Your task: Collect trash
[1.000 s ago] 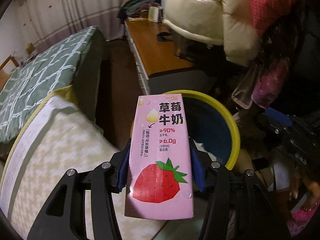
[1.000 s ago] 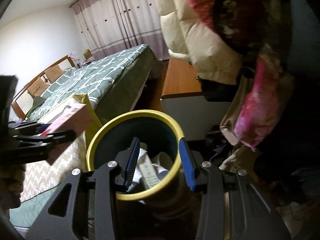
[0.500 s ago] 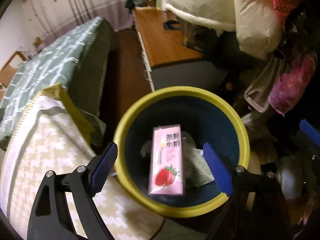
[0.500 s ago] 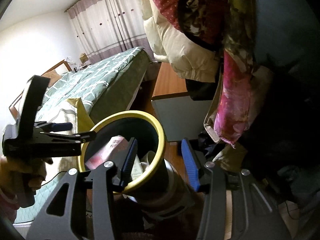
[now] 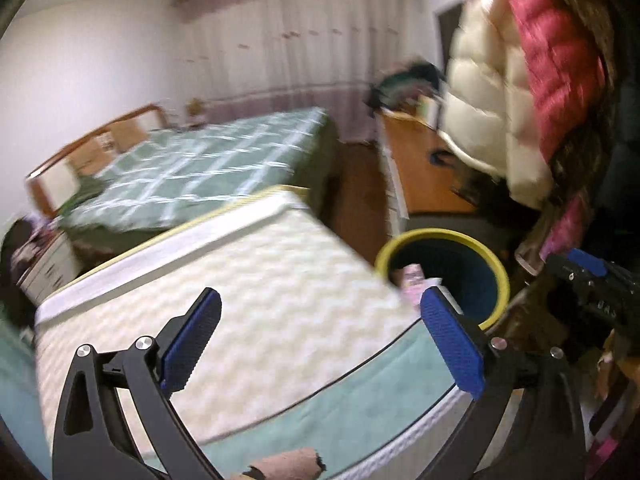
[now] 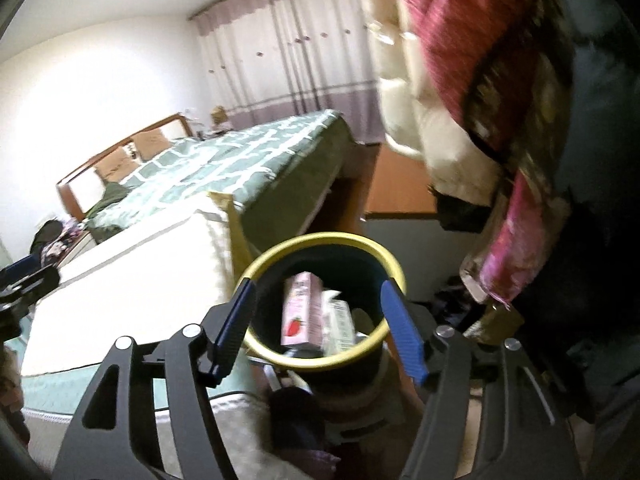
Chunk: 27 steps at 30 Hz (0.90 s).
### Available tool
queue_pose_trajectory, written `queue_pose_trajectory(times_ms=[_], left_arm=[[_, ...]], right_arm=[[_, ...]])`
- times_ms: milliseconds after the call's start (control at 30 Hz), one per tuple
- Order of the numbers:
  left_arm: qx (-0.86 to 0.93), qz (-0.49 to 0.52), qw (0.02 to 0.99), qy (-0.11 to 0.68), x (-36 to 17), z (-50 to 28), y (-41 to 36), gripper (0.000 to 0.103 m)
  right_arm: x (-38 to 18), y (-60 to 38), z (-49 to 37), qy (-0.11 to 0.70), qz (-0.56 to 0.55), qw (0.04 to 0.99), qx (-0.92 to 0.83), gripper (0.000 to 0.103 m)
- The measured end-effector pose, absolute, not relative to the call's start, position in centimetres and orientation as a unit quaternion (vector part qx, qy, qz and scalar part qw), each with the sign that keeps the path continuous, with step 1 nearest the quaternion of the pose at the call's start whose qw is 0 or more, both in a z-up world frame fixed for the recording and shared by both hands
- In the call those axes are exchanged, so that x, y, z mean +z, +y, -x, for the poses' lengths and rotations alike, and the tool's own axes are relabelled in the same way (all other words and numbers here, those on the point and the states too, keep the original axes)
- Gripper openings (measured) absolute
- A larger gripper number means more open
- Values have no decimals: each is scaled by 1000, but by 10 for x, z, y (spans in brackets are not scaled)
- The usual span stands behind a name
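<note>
A dark blue trash bin with a yellow rim (image 6: pixel 370 246) stands beside the bed; in the left wrist view its rim (image 5: pixel 496 258) shows at the right. The pink strawberry milk carton (image 6: pixel 300 312) lies inside it among white paper trash (image 6: pixel 338 320); a corner of the carton (image 5: pixel 412 274) shows in the left wrist view. My left gripper (image 5: pixel 320 344) is open and empty over the cream quilt, left of the bin. My right gripper (image 6: pixel 322 328) is open and empty, its fingers framing the bin's mouth from above.
A cream quilted mattress pad (image 5: pixel 248 292) on a teal sheet lies to the left. A green checked bed (image 5: pixel 208 168) is behind it. A wooden desk (image 5: pixel 424 176) stands behind the bin. Coats (image 5: pixel 520 92) hang at the right. A brown scrap (image 5: pixel 288 464) lies at the bottom edge.
The left gripper opened and dropped the pink carton into the bin, then swung back left over the quilt. The right gripper opened wider over the bin.
</note>
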<state>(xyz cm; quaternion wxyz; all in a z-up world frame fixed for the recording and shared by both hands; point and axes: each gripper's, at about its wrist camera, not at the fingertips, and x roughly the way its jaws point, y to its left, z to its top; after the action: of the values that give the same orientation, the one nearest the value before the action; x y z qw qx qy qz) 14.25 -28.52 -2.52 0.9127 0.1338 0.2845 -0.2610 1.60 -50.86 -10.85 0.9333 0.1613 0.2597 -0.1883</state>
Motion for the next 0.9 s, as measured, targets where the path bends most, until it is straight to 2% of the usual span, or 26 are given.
queue_pose_trajectory(times_ms=[233,467,633,900], left_arm=[[-149,-58,950,267,-5,-96,-151,98],[-68,-27,966,246,-1,-58,-69,98],[-62,-8,966,251,-8,-45,-48,98],[-68,-8,965,253,-7,-42,-62,98]], right_arm=[[-80,-455,-8,235,-120,954,-146,70],[-67,-414,2,221,-98,964,-114,73],[-68,-399,6,222,-89,965,-104,75],[-67,-402,11,218,-92,966,-107,76]])
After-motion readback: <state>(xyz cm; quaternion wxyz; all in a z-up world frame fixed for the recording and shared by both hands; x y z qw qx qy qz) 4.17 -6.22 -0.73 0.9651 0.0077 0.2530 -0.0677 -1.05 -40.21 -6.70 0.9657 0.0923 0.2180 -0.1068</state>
